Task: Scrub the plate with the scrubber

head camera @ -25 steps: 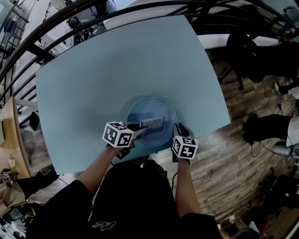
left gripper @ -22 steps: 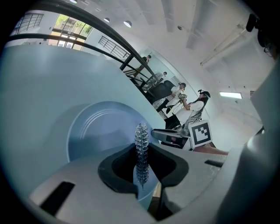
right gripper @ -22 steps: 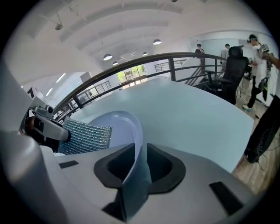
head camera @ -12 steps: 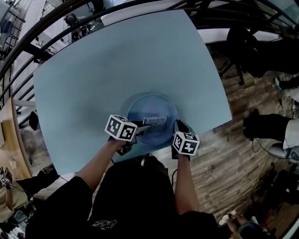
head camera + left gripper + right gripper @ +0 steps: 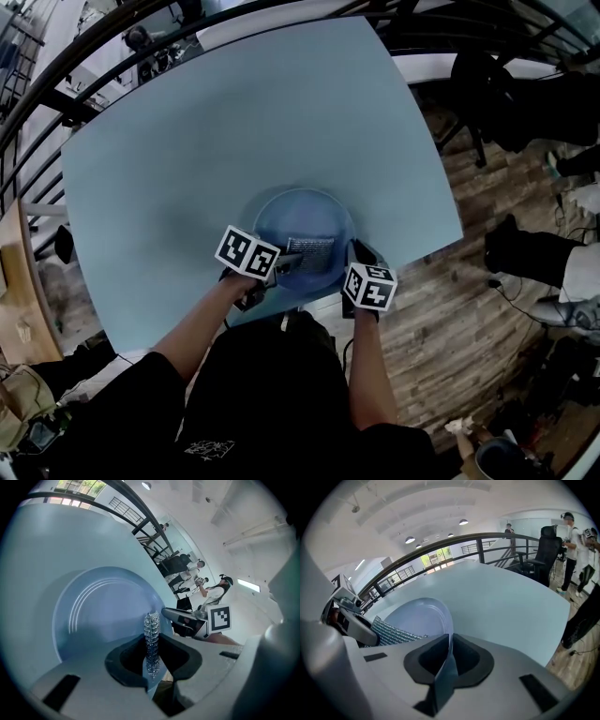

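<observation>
— Head view?
— Lower centre: the blue plate point(image 5: 302, 217) lies near the front edge of the pale table point(image 5: 216, 122). The left gripper point(image 5: 286, 262) holds the scrubber point(image 5: 309, 247) on it. The right gripper point(image 5: 354, 251) is at the plate's right rim. A black chair point(image 5: 487, 80) stands upper right.
— Left gripper view?
— Jaws clamped on the scrubber, seen edge-on; the right gripper covers the plate's right rim.
— Right gripper view?
— Jaws pinch the plate's rim, bottom centre. The scrubber is lower left and a railing point(image 5: 454, 541) crosses above.
</observation>
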Demonstrator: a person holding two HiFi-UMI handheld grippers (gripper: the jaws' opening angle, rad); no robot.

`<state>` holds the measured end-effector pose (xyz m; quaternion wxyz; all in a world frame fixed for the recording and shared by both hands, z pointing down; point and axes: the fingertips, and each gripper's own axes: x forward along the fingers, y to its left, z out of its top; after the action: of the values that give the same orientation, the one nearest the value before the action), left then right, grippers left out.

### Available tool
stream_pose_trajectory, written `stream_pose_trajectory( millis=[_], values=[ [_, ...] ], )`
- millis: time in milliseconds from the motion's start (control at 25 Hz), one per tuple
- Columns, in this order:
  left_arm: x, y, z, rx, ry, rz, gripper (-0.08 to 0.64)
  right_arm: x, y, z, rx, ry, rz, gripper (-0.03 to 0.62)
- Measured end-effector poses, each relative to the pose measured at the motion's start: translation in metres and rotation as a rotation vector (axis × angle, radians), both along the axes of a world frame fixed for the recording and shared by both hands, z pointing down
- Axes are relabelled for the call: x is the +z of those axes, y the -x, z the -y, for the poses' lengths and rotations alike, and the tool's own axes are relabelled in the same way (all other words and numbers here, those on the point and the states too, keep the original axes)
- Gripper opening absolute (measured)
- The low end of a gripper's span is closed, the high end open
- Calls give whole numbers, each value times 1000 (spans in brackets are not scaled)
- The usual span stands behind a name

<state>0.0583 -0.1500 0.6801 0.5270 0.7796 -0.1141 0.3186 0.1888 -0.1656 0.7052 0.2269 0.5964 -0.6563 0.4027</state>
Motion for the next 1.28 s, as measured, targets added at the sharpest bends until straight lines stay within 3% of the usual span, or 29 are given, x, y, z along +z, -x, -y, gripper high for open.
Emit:
stream_pose_trajectory(
  millis=[320,640,1280],
  values=[
    [2,10,-3,6,-12,33,87,0,-2,-2,0,0,-6,26],
    [1,-6,13,1,-35,20,86,0,2,1,8,1,-16,23],
    [2,2,74,-104,-61,27,87,2,2,5,7,-1,-20,21]
  ],
)
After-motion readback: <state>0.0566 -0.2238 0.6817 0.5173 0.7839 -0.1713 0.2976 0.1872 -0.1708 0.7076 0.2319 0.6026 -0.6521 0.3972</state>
